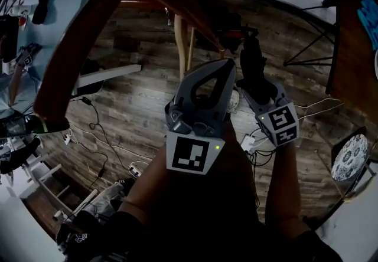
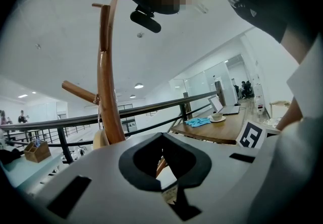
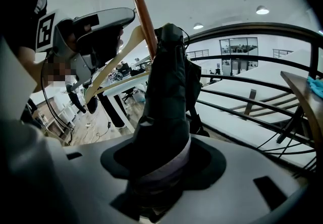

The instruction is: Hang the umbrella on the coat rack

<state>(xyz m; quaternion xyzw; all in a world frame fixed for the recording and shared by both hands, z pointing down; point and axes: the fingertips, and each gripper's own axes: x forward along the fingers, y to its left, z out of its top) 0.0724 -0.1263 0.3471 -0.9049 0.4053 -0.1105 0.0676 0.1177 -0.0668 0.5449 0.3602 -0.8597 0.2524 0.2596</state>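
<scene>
- Umbrella (image 3: 169, 92), folded and dark, is not with the left hand-held gripper (image 2: 161, 141). Its jaws are closed on nothing, and the coat rack (image 2: 107, 92) pole and one peg (image 2: 78, 92) rise just ahead of it.
- Right hand-held gripper (image 3: 164, 152) is clamped round the umbrella's body, which stands up out of its jaws toward the rack.
- Risks, as I judge them:
  - No loop or hook shows on the umbrella, so it may slide off a peg.
  - The smooth fabric could slip in the jaws.
  - The left hand-held gripper, just beside the right one, could knock the umbrella or nudge the rack.
- Only the right gripper view shows the pale band (image 3: 171, 167) at the jaws.
- Only the head view shows both hand-held grippers side by side, with the floor (image 1: 136, 95) and cables (image 1: 100, 131) below them.
</scene>
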